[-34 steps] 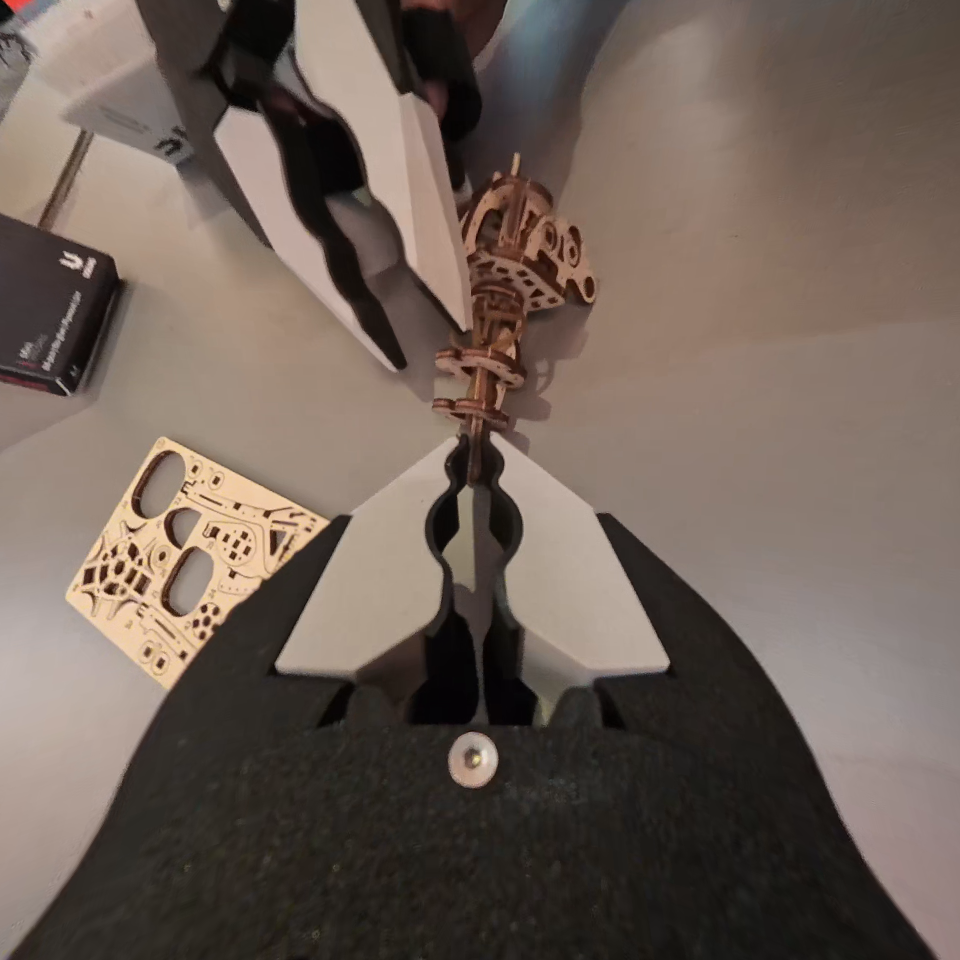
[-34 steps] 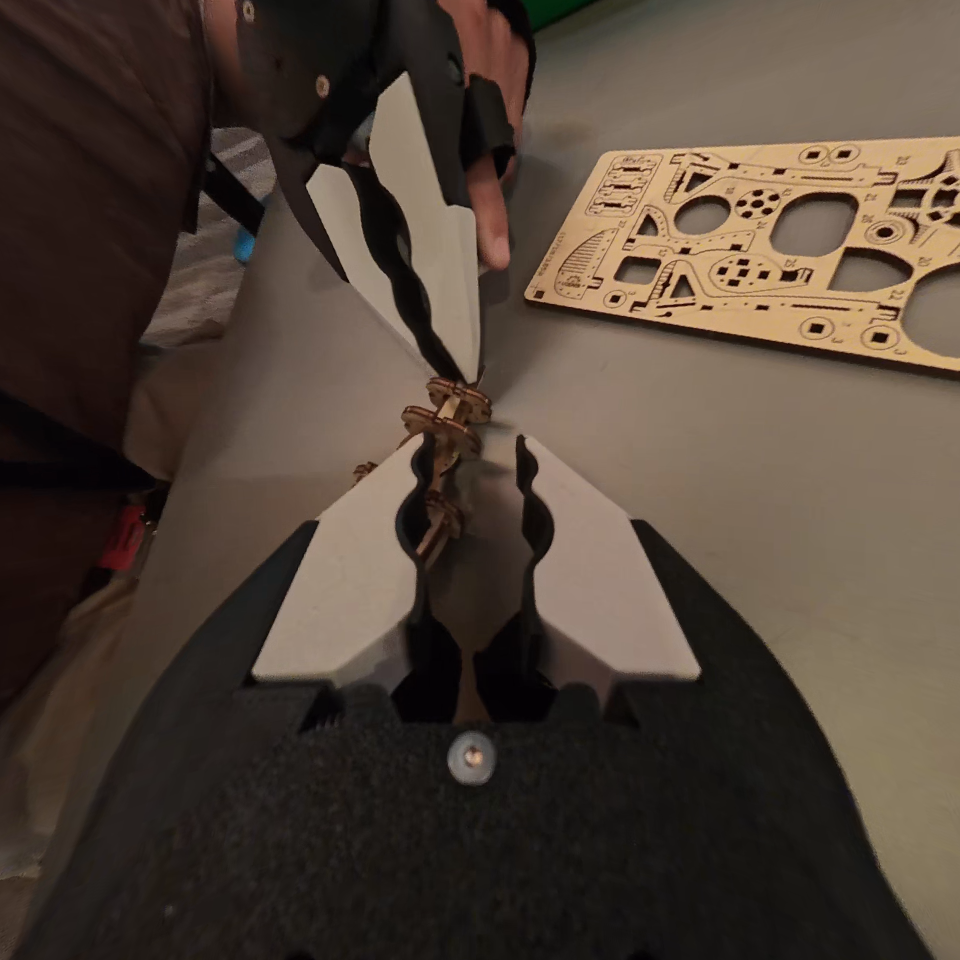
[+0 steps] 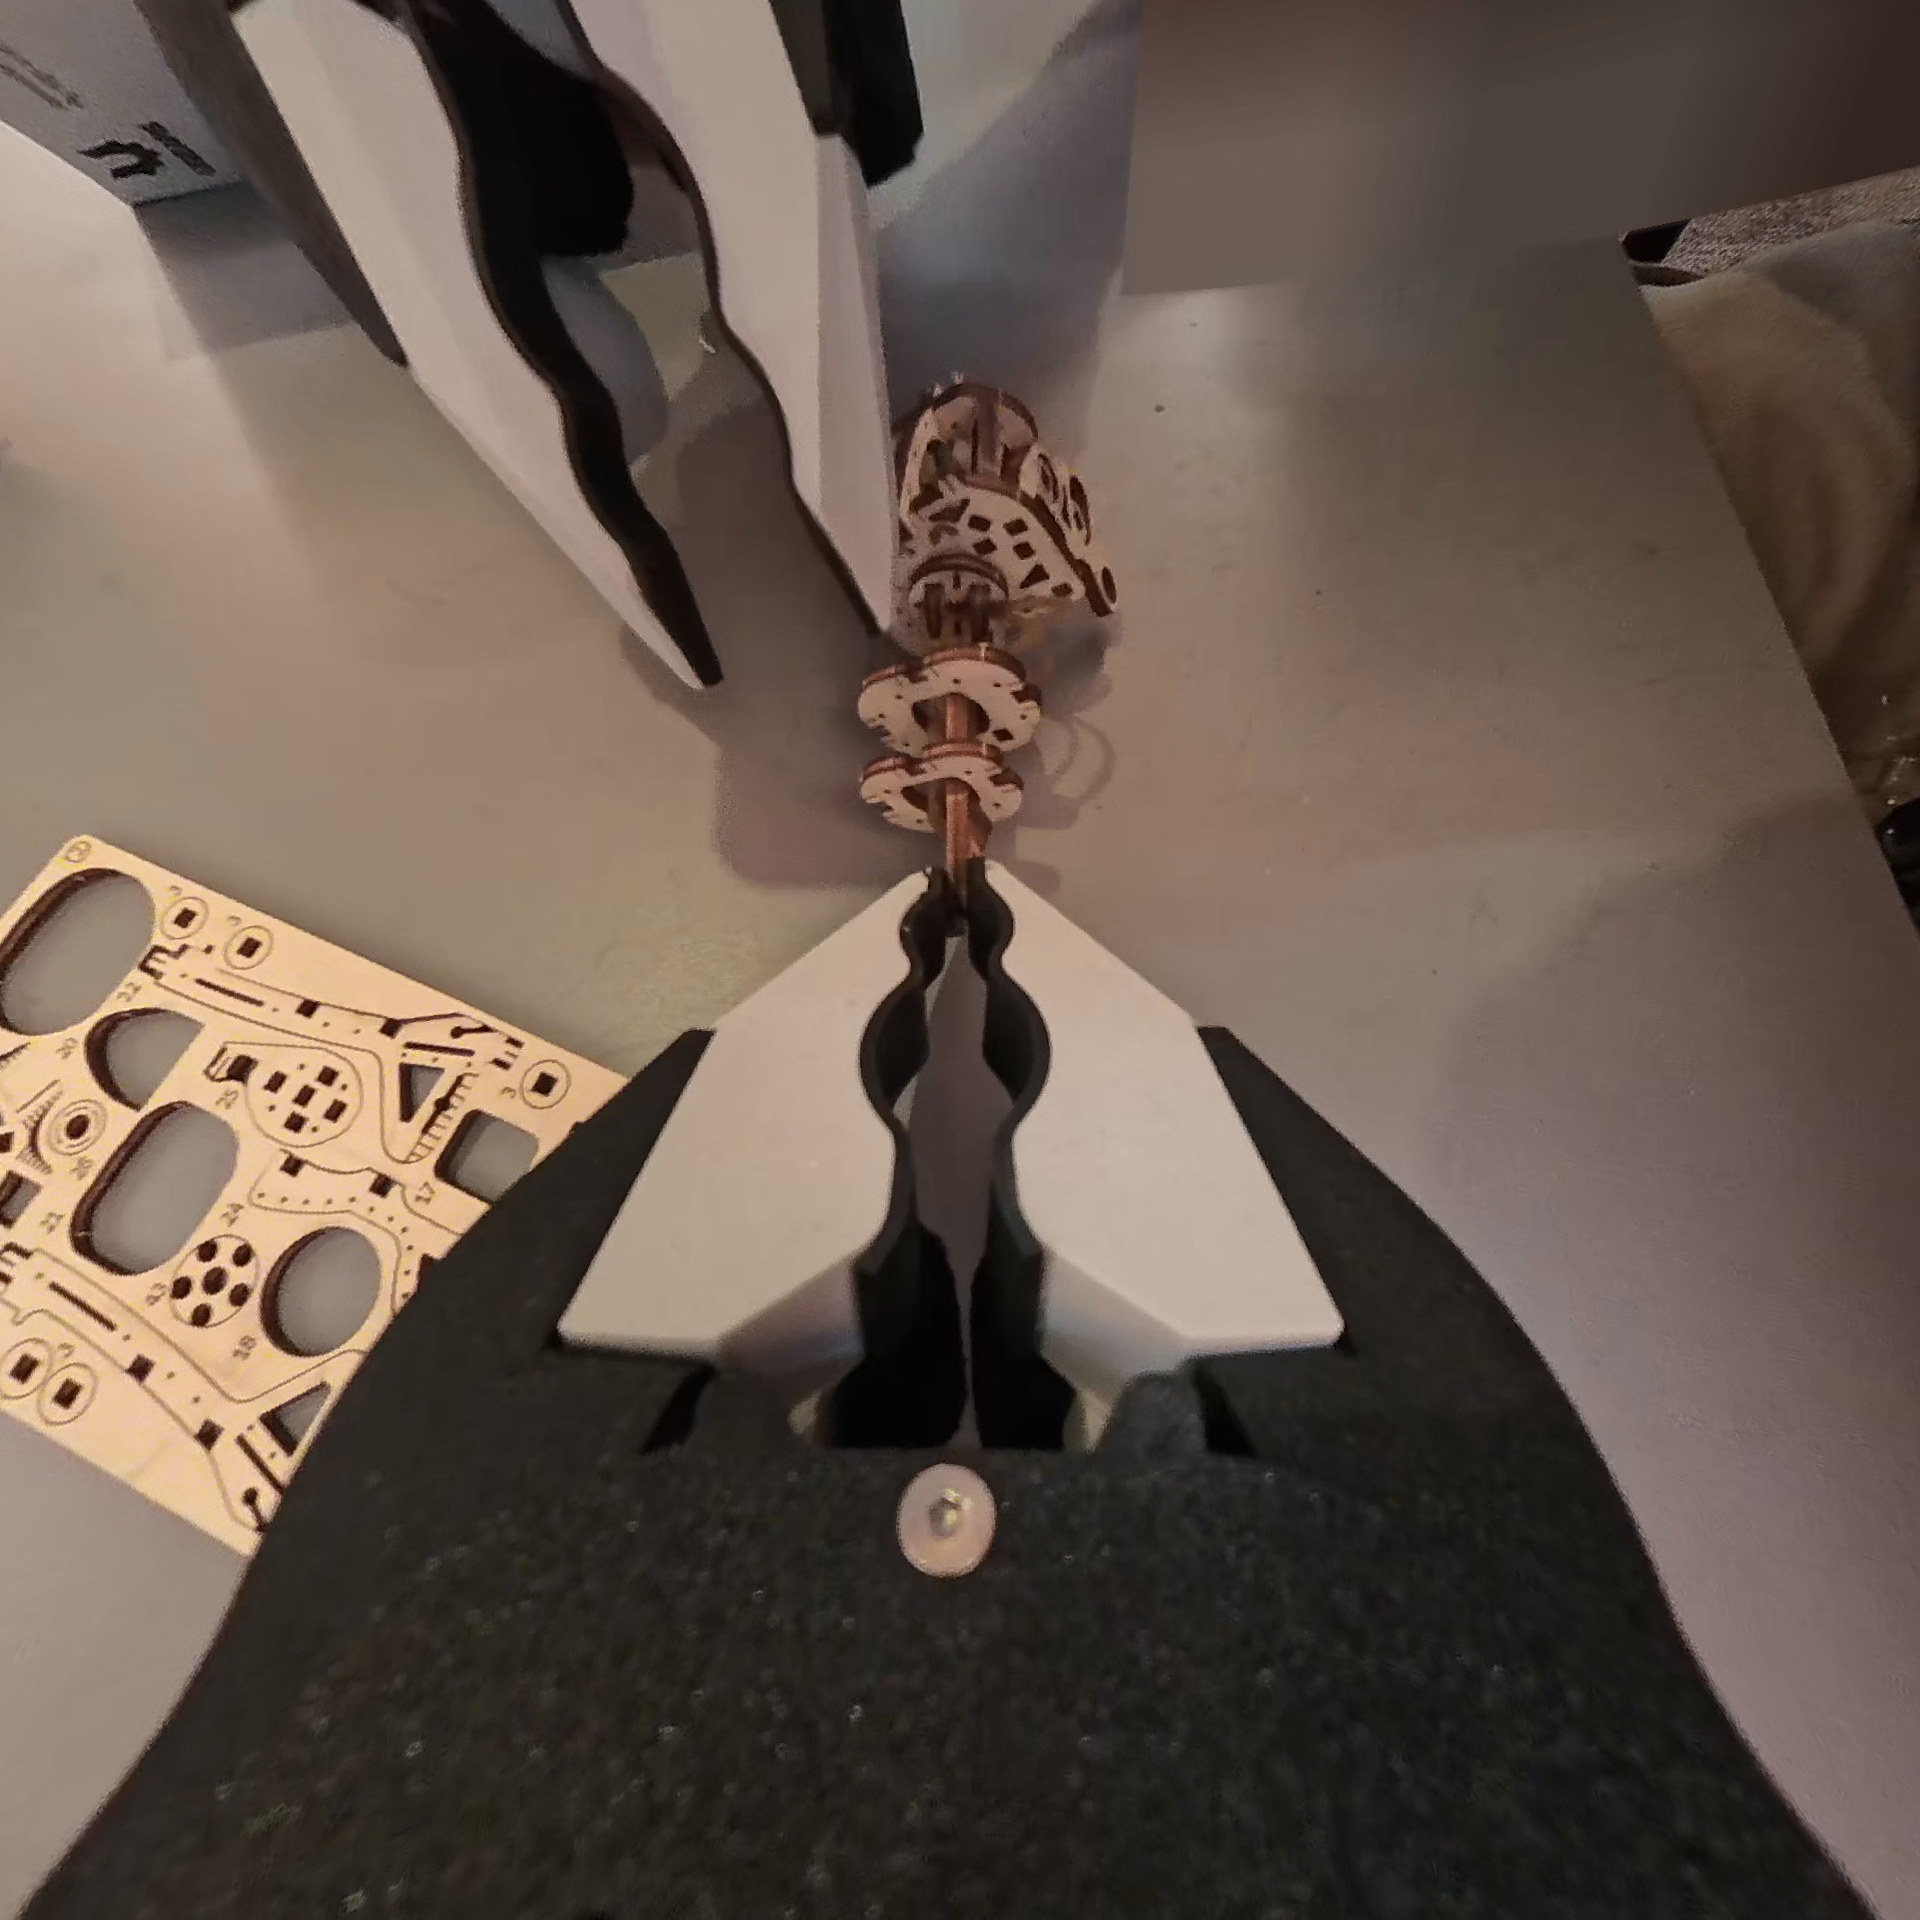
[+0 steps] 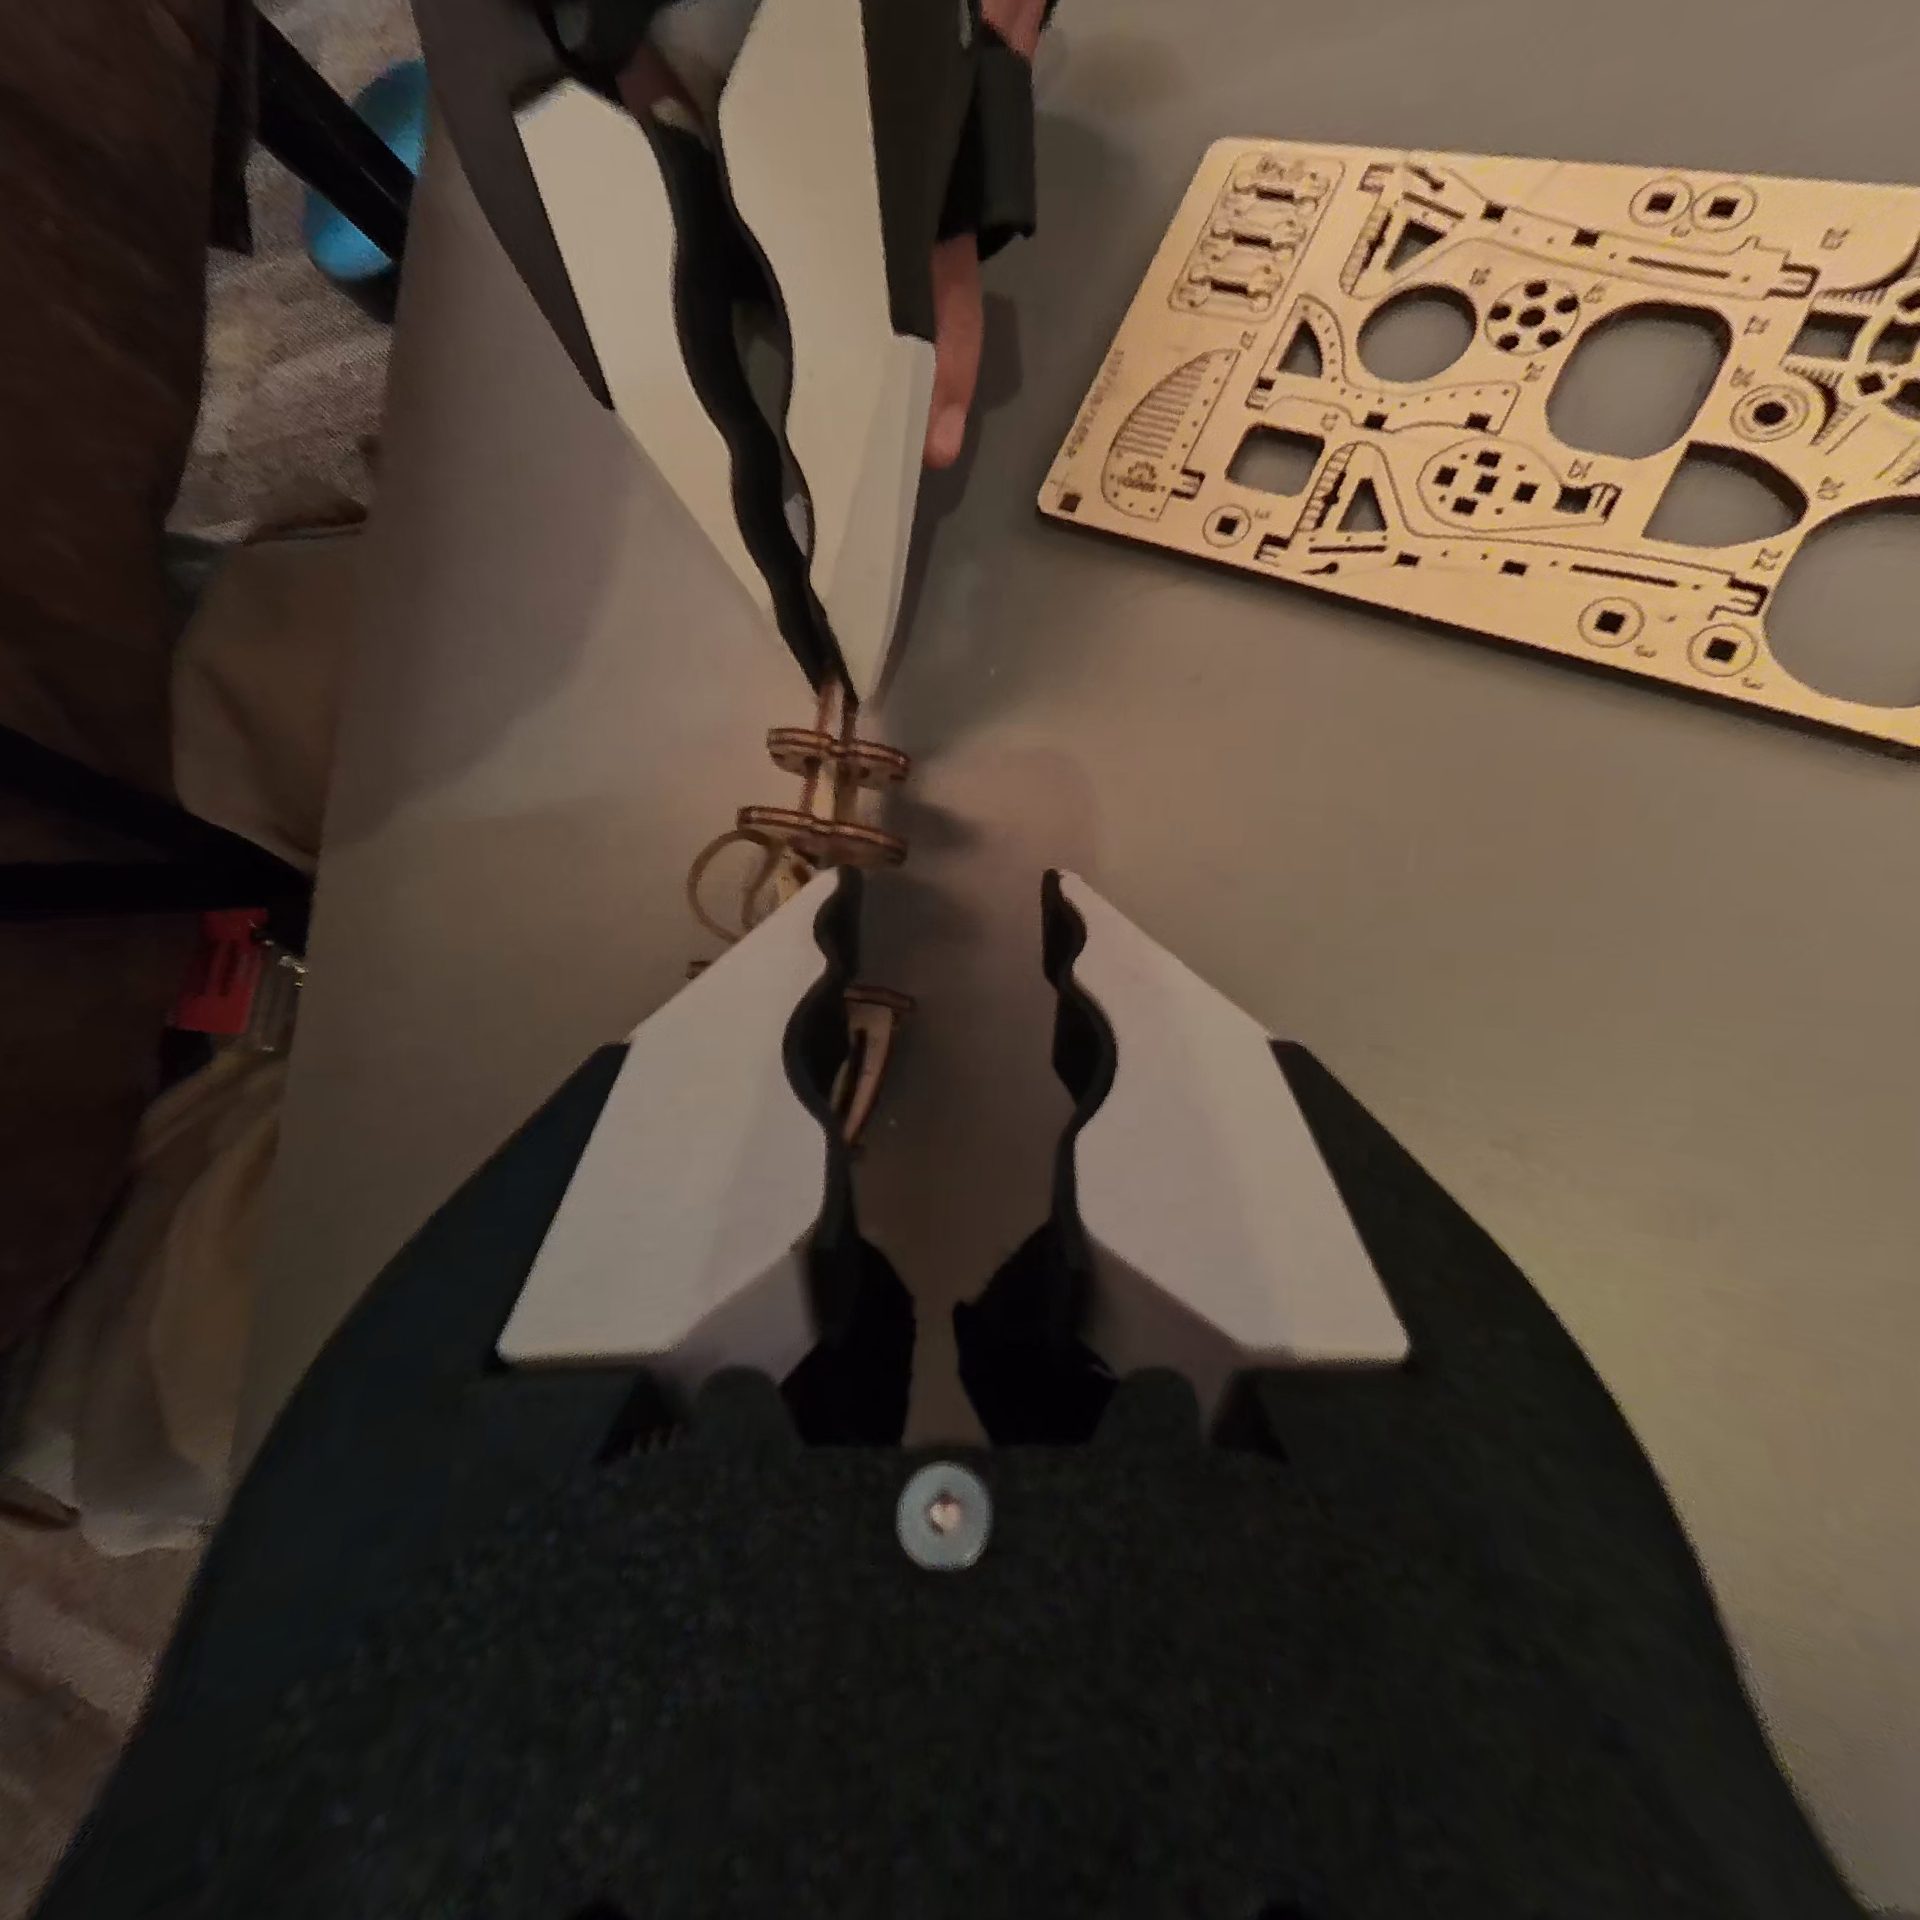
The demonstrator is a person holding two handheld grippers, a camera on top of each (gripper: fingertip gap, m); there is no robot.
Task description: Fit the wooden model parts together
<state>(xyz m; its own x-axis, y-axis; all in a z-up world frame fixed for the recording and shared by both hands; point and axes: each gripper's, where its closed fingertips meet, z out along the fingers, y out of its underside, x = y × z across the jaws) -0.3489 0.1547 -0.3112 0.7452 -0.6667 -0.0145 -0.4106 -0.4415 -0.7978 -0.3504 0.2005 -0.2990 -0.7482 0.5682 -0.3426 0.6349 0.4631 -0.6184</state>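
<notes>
Progress: the wooden model (image 3: 971, 623) is already a partly built sub-assembly, with a perforated body at the far end, 2 slotted discs (image 3: 945, 748) threaded on a thin spine, and the spine's near tip free. It lies low over the grey tabletop (image 3: 1403, 831); whether it rests on the surface or hangs just above it I cannot tell. The part sheet (image 4: 1507, 416) has several empty cut-outs, but many pieces remain in it, so I judge the build well short of finished.

Left hand-held gripper (image 3: 951, 883): tips pressed together, pinching the near tip of the spine.

Right hand-held gripper (image 4: 951, 883): fingers spread, holding nothing. Its left finger (image 4: 727, 1091) sits just beside the model's body, and a wooden piece shows in the gap against that finger's inner pad. Touching or not: cannot tell. My judgement is that it is placed to close on the body or steady it.

View differences:
- Left wrist view shows the whole model end to end, including the perforated body and disc faces; also a corner of a white box (image 3: 94, 114) at upper left.
- Right wrist view sees the discs edge-on, with the body mostly hidden behind its own finger. Only it shows the left gripper's pinch from the front, a person's fingers (image 4: 956, 343) on that gripper, more of the sheet's length, and the tabletop edge with dark clothing beyond.
</notes>
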